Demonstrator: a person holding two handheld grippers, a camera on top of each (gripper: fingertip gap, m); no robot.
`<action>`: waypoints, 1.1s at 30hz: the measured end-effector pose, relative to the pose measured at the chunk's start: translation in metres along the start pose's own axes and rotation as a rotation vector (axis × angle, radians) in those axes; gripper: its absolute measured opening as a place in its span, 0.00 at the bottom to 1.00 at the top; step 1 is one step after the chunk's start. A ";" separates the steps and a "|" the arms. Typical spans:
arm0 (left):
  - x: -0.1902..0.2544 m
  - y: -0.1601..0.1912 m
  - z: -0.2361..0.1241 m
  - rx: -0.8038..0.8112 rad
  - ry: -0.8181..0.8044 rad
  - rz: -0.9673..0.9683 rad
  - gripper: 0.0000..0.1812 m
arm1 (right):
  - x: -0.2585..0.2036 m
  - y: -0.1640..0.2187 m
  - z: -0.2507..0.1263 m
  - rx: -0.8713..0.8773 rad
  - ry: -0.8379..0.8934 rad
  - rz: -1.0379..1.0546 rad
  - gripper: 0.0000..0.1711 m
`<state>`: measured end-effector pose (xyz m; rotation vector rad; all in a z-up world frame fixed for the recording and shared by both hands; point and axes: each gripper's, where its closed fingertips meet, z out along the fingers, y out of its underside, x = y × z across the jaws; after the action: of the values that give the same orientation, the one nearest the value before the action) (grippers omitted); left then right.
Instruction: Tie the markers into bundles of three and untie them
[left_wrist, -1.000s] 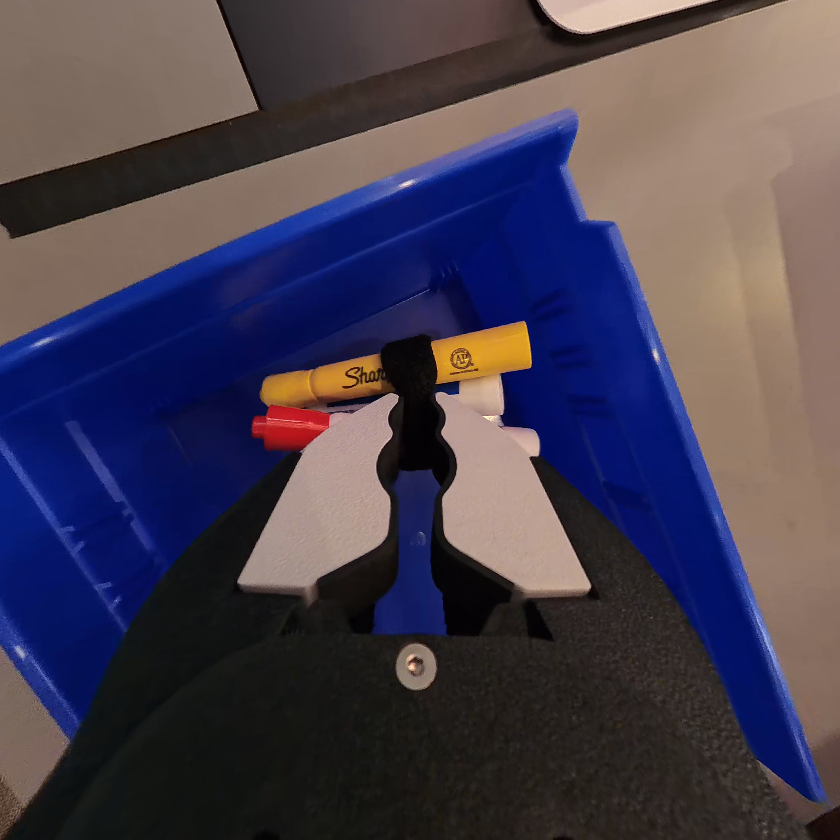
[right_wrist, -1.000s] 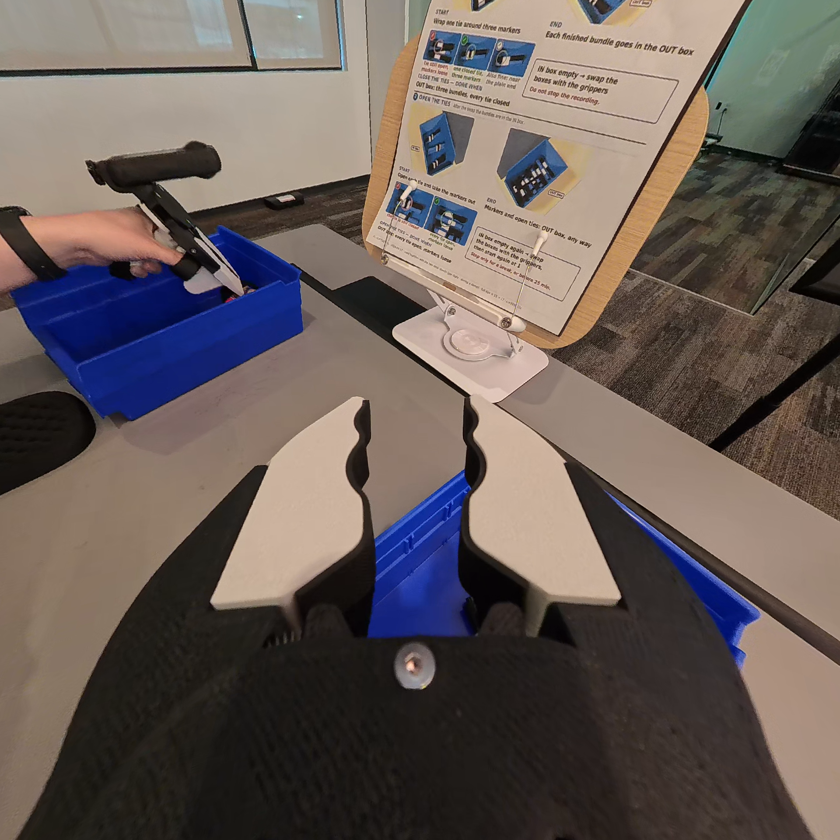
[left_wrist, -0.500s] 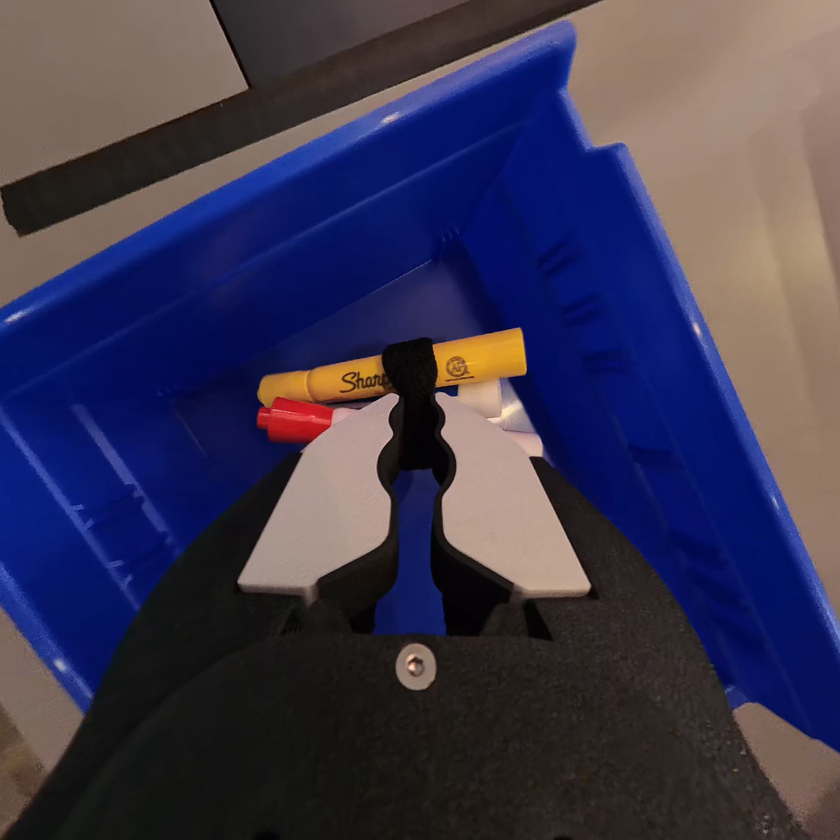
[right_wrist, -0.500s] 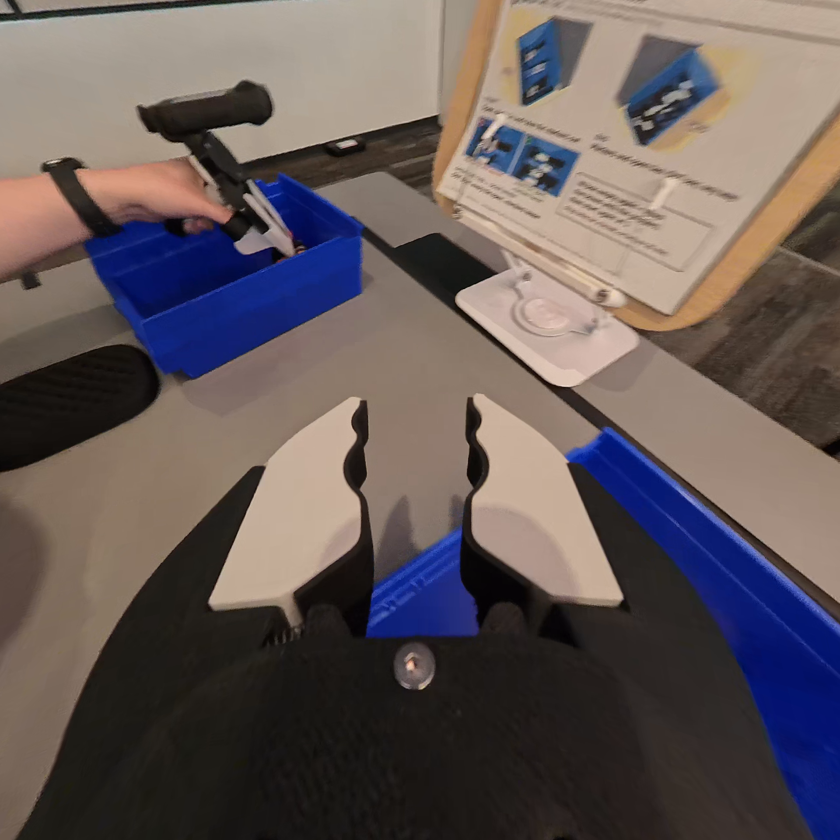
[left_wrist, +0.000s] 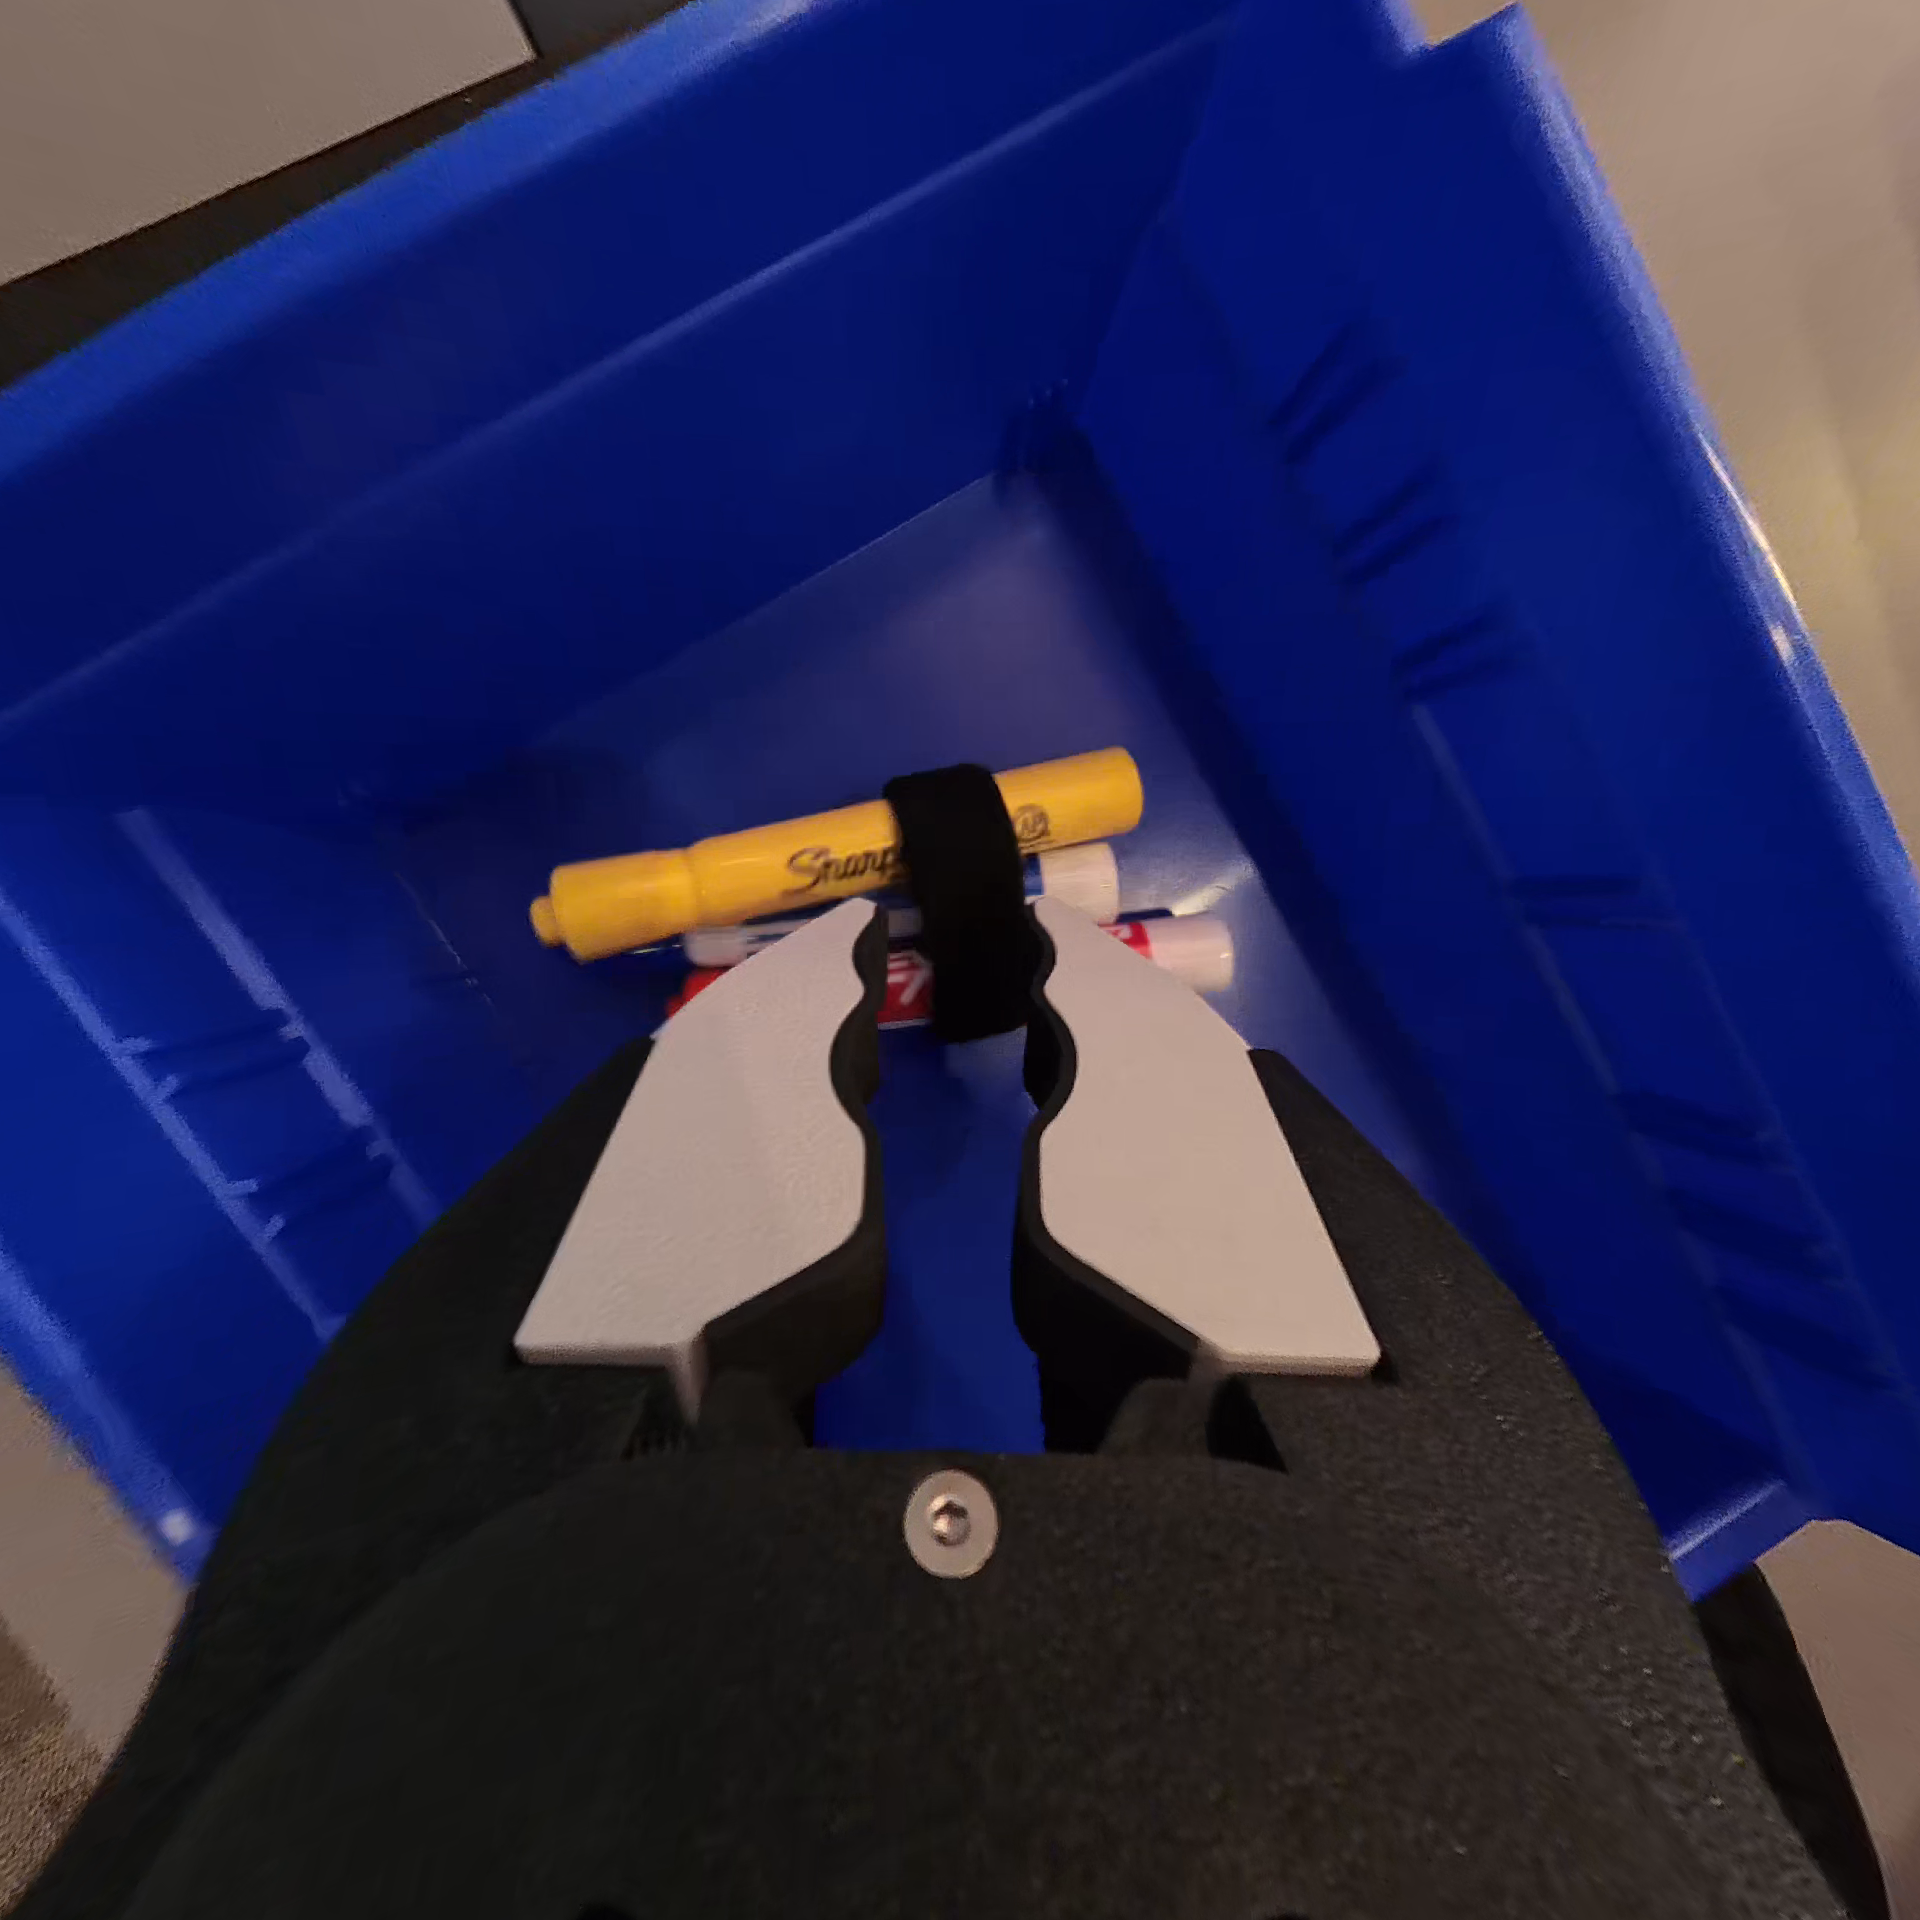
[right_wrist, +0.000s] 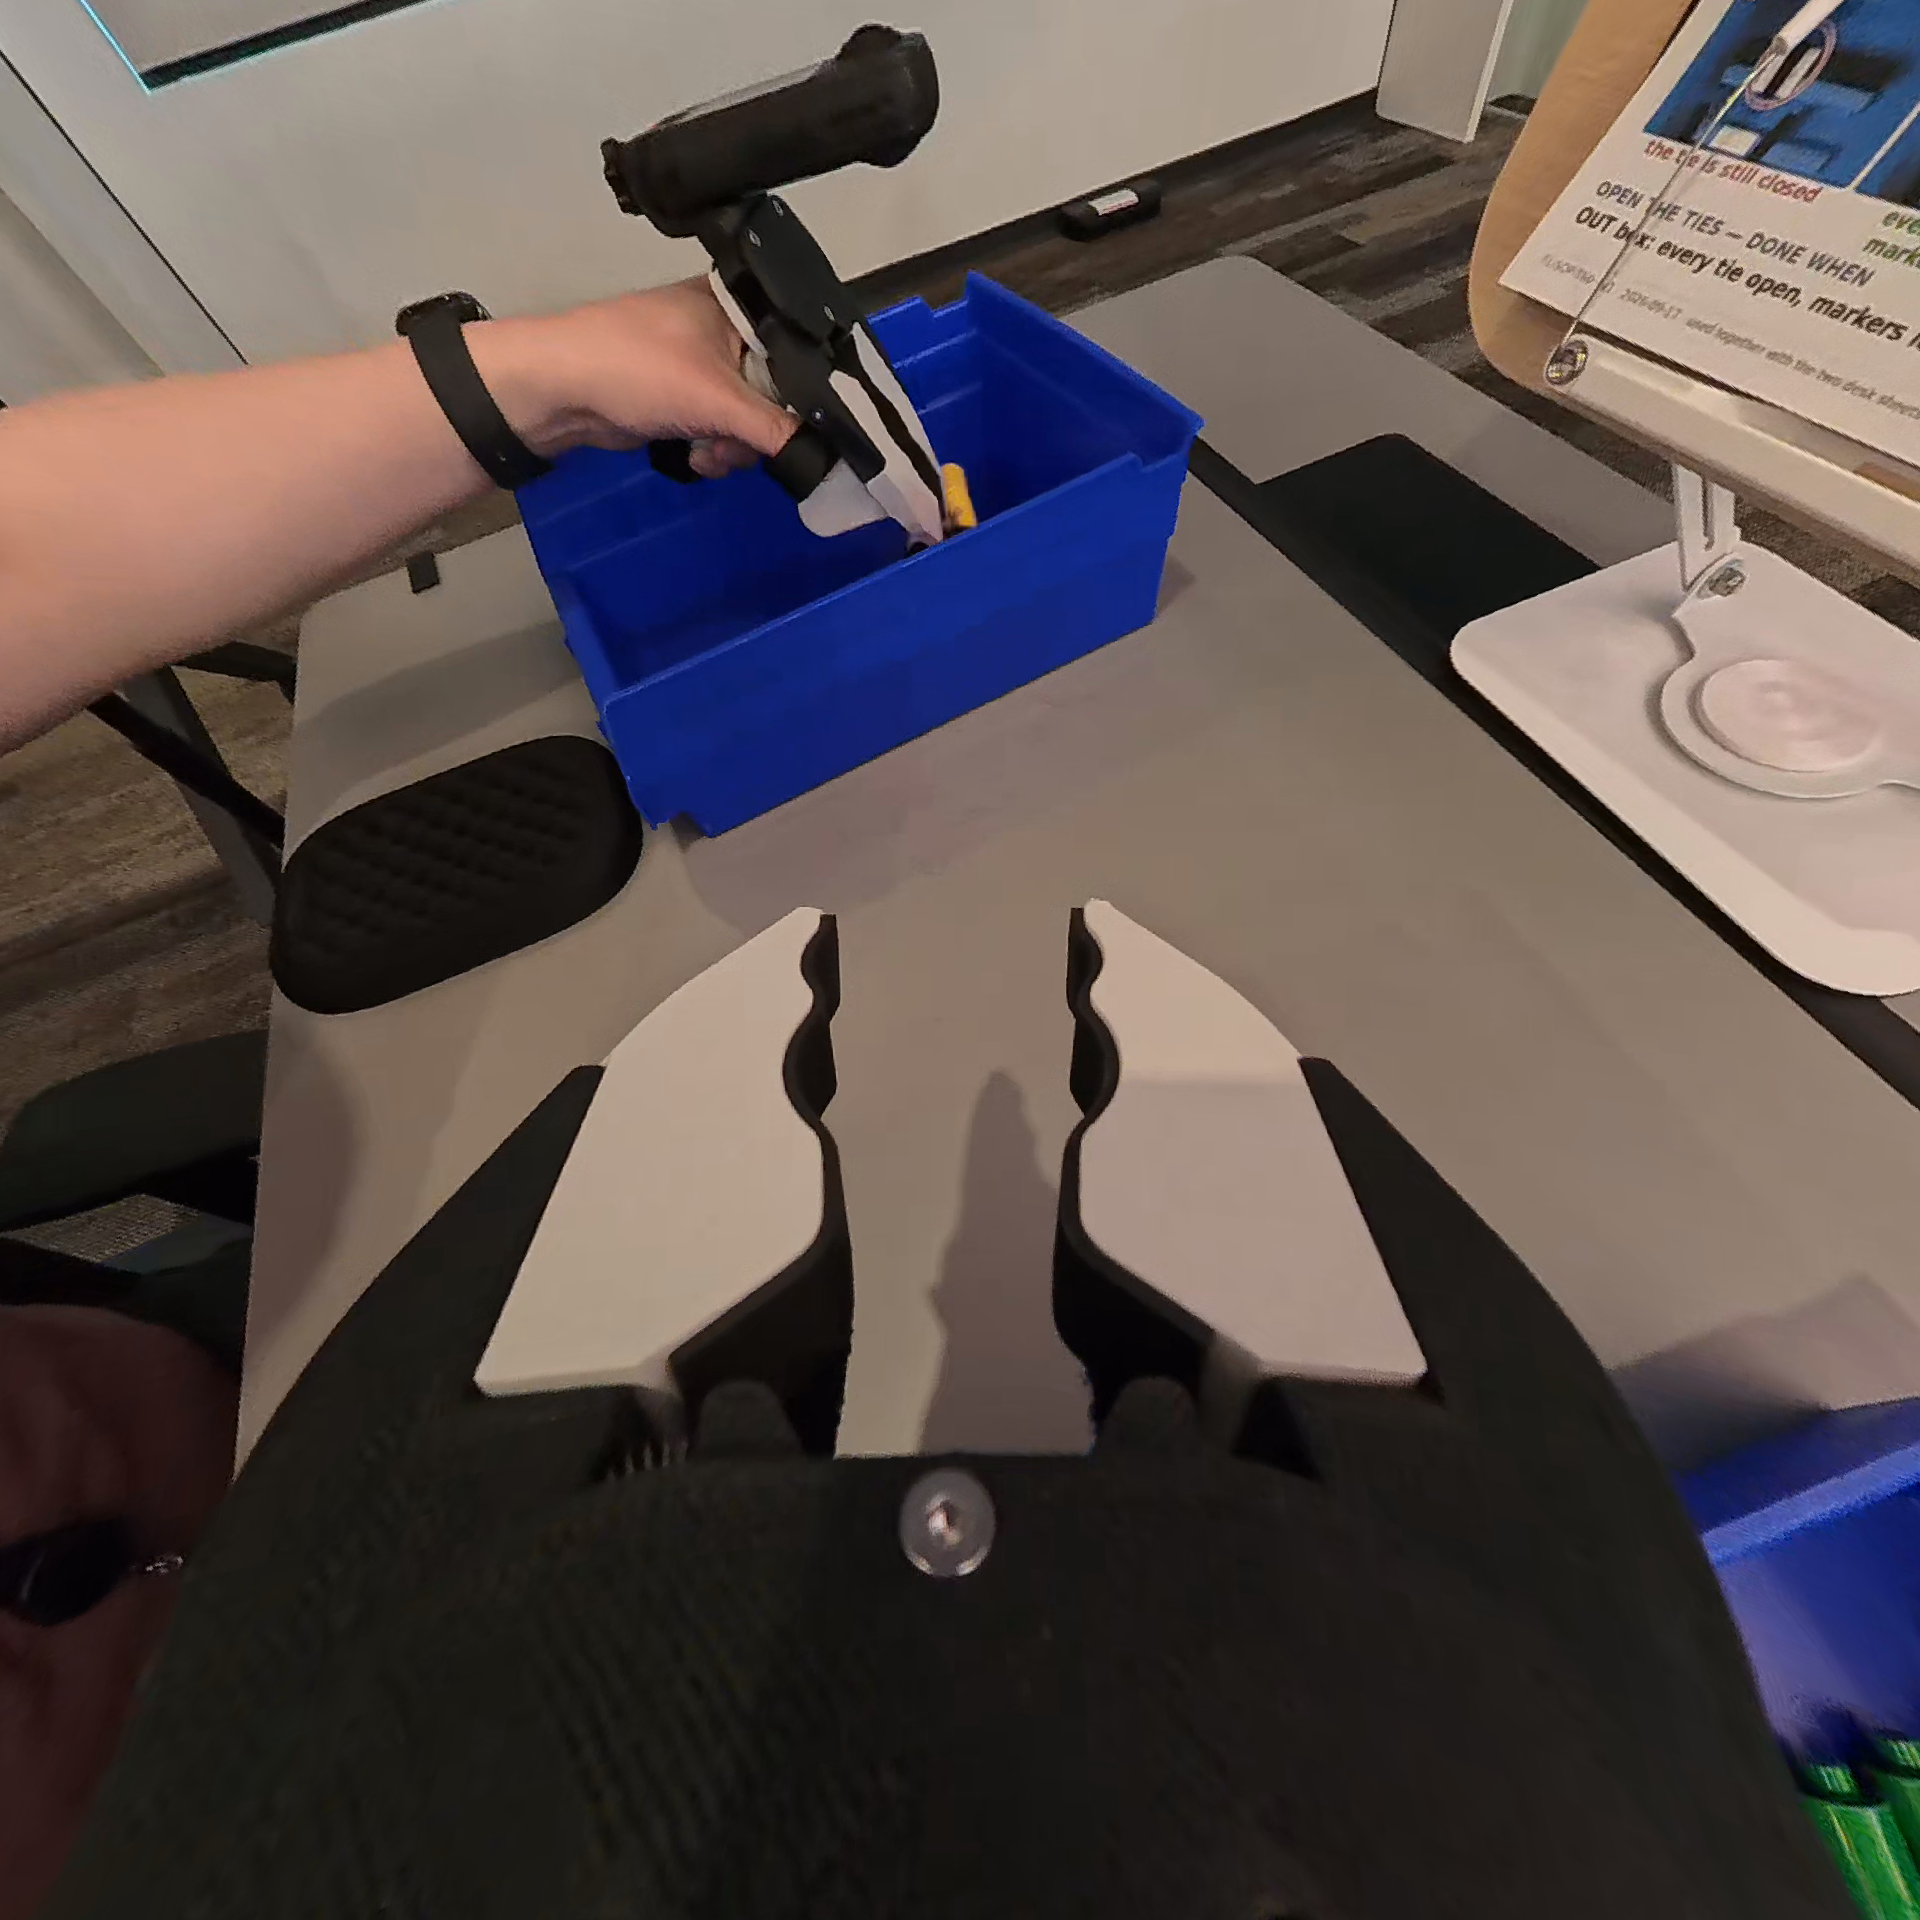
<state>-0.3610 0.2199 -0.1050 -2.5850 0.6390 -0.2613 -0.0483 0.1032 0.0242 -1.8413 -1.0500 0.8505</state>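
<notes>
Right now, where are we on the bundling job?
Done: three markers wrapped by a black tie, lying in the blue bin. In hand: nothing; left gripper open around the tie, right gripper open, empty. Left: other bundles, untying.

Office or meeting-room workstation. A grey table (right_wrist: 1299, 831) fills the middle of the right wrist view; carpet tiles (right_wrist: 1247, 197) and a white wall (right_wrist: 416, 135) lie at the top of the frame. At upper right a printed instruction sheet (right_wrist: 1766, 208) sits on a white stand (right_wrist: 1714, 727). A black mesh chair (right_wrist: 125, 1195) stands at left
</notes>
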 end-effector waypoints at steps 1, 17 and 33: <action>-0.004 -0.001 -0.004 0.008 -0.018 -0.006 0.14 | 0.000 0.000 -0.001 0.001 0.001 0.001 0.25; 0.021 0.031 -0.028 0.291 0.223 -0.868 0.20 | 0.005 -0.005 -0.017 0.027 0.038 -0.037 0.25; 0.019 0.010 0.020 0.354 0.225 -1.144 0.27 | 0.007 -0.016 -0.044 0.077 0.088 -0.095 0.25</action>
<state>-0.3426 0.2112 -0.1260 -2.2828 -0.8248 -0.9165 -0.0134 0.1003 0.0566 -1.7350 -1.0264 0.7375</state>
